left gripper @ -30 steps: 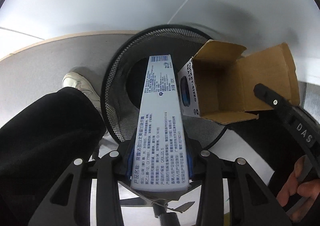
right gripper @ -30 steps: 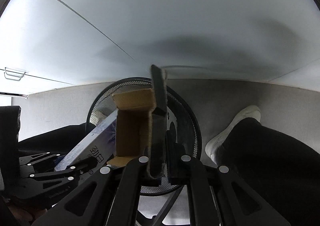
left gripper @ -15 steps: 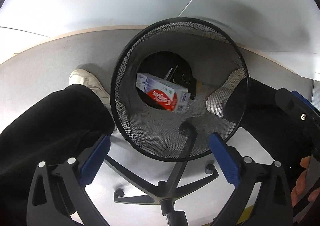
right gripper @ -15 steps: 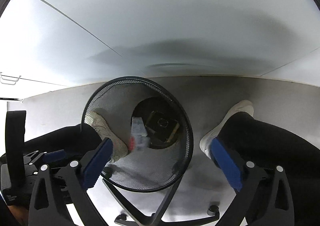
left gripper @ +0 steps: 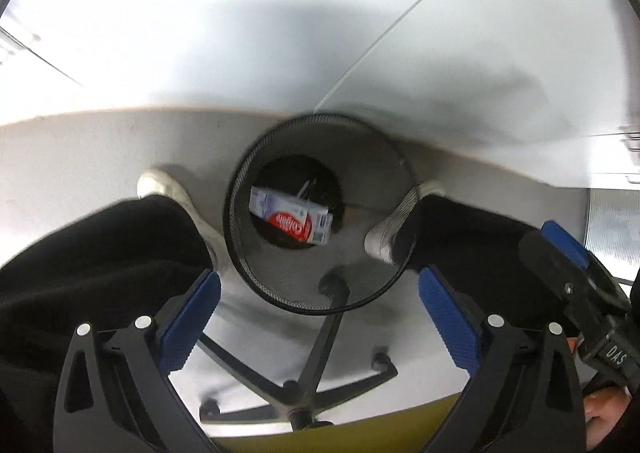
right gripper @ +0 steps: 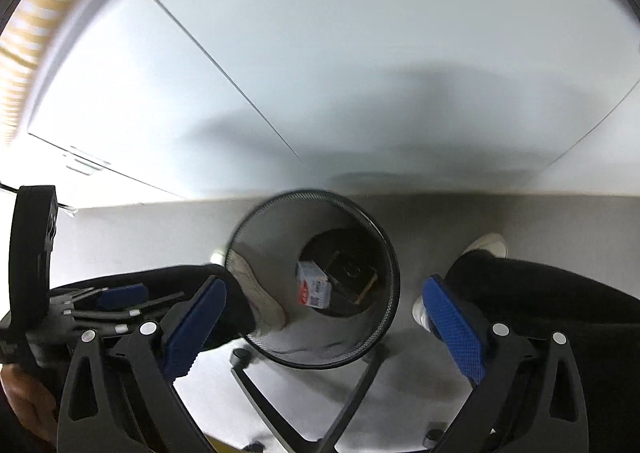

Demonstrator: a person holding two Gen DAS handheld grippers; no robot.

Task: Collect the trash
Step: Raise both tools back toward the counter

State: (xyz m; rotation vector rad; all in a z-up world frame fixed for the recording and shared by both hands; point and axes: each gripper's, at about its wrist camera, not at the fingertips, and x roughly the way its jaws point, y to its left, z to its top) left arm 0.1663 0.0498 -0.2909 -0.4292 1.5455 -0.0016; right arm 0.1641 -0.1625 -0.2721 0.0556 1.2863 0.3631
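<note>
Only in right view: dark carton [right gripper: 352, 273]

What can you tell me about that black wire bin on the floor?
The mesh wastebasket is round, black, see-through metal mesh with a solid rim, standing upright on the pale floor between the person's two shoes. It narrows toward a dark bottom. Inside lie a toothpaste box, white with a red label, and a dark box beside it. A chair leg crosses behind its near rim.

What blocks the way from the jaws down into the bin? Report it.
Nothing visible does. Both grippers, left and right, hang open and empty above the bin, whose mouth is clear. The toothpaste box already lies at the bottom, beside a dark box.
</note>
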